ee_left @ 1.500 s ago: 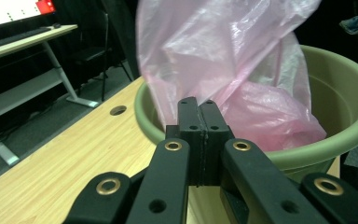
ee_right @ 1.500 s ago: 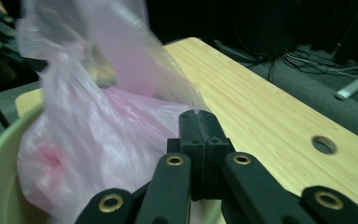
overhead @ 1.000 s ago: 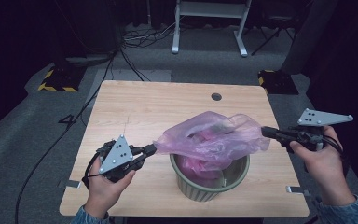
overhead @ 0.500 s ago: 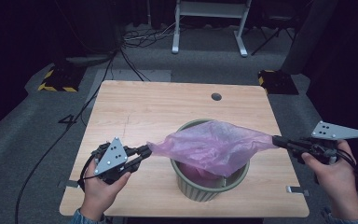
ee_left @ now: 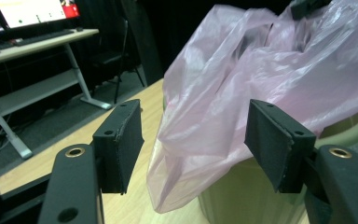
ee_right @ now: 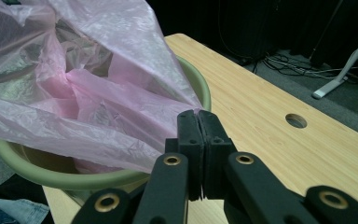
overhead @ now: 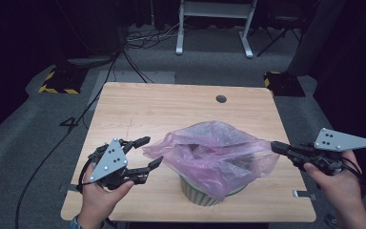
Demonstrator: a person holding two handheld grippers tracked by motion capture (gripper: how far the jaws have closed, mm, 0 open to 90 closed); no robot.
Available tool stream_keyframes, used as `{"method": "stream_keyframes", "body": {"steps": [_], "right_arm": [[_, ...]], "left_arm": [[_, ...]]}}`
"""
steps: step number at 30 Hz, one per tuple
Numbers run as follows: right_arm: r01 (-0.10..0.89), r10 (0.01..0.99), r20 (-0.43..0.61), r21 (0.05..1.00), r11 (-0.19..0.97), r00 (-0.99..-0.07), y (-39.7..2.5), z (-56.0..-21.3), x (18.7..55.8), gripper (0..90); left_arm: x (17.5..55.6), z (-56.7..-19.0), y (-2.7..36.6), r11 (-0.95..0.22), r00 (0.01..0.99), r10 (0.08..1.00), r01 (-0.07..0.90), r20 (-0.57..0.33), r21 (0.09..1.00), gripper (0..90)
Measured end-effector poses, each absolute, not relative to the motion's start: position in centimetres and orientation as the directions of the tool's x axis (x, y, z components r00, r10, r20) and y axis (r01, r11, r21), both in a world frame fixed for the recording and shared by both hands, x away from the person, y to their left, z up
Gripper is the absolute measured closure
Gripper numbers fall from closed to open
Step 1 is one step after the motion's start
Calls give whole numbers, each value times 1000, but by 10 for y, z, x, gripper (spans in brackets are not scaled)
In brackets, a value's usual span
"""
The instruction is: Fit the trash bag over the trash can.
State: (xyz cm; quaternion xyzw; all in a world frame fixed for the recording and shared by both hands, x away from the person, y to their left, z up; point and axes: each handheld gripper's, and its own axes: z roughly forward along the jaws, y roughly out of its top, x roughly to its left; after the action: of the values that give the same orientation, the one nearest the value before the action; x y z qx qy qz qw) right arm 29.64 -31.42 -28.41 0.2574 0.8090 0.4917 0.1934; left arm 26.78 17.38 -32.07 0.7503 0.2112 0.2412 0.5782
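left gripper (overhead: 143, 152) spread wide, right gripper (overhead: 276, 147) clamped

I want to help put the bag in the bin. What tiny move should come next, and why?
Probably close the left gripper on the near edge of the pink bag. It is open, with the bag's edge hanging loose between its jaws, while the right gripper is shut on the other edge. With both edges held, the bag could be stretched over the green bin.

Pink translucent bag (overhead: 214, 152); pale green bin (ee_right: 74, 179); light wood table (overhead: 171, 107).
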Motion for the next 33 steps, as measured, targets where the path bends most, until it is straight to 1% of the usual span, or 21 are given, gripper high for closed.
{"method": "stream_keyframes", "body": {"steps": [2, 3, 4, 5, 9, 12, 15, 16, 17, 19, 20, 21, 22, 24, 25, 26, 31, 33], "right_arm": [[228, 610, -57, 896, 380, -790, -315, -285, 297, 866], [228, 613, -59, 897, 379, -788, -316, -286, 296, 838], [228, 613, -59, 897, 379, -788, -316, -286, 296, 838], [227, 614, -57, 899, 375, -787, -316, -286, 296, 816], [213, 627, -73, 904, 370, -776, -315, -285, 296, 706], [197, 632, -100, 903, 382, -769, -313, -284, 297, 598], [186, 630, -112, 903, 388, -768, -311, -285, 296, 557], [180, 627, -119, 902, 392, -769, -311, -286, 297, 544], [170, 620, -138, 896, 411, -772, -309, -287, 296, 519], [162, 614, -152, 890, 425, -774, -308, -288, 296, 508], [156, 602, -168, 880, 449, -781, -305, -290, 296, 468], [156, 602, -168, 880, 449, -781, -305, -290, 296, 468], [157, 594, -168, 876, 456, -787, -304, -290, 297, 452], [155, 588, -167, 876, 457, -791, -302, -291, 298, 428], [151, 589, -169, 878, 455, -790, -302, -290, 299, 416], [151, 592, -166, 881, 448, -788, -302, -289, 300, 406], [135, 602, -160, 900, 414, -782, -300, -279, 307, 385], [123, 601, -170, 901, 415, -781, -297, -274, 311, 377]], "left_arm": [[268, -317, 175, -235, 793, 598, 38, 114, 971, 365], [268, -316, 175, -239, 790, 602, 36, 119, 970, 365], [268, -314, 175, -238, 789, 603, 34, 120, 971, 365], [267, -312, 175, -240, 788, 604, 33, 123, 970, 364], [270, -302, 174, -243, 783, 608, 28, 130, 970, 362], [275, -296, 170, -245, 785, 605, 23, 134, 969, 360], [285, -295, 167, -249, 789, 603, 46, 118, 967, 362], [288, -297, 165, -250, 792, 601, 56, 110, 967, 370], [291, -298, 164, -256, 793, 600, 68, 104, 964, 400], [297, -303, 160, -279, 794, 601, 98, 94, 955, 413], [300, -305, 158, -289, 797, 597, 111, 88, 951, 475], [301, -308, 157, -298, 802, 592, 120, 85, 947, 475], [303, -311, 156, -308, 804, 588, 125, 85, 943, 535], [304, -313, 154, -317, 805, 586, 119, 96, 941, 609], [305, -314, 154, -321, 806, 583, 112, 103, 941, 674], [305, -314, 154, -324, 805, 583, 107, 109, 940, 717], [303, -311, 151, -347, 799, 582, 78, 149, 935, 858], [303, -311, 150, -338, 800, 582, 75, 145, 938, 879]]}}
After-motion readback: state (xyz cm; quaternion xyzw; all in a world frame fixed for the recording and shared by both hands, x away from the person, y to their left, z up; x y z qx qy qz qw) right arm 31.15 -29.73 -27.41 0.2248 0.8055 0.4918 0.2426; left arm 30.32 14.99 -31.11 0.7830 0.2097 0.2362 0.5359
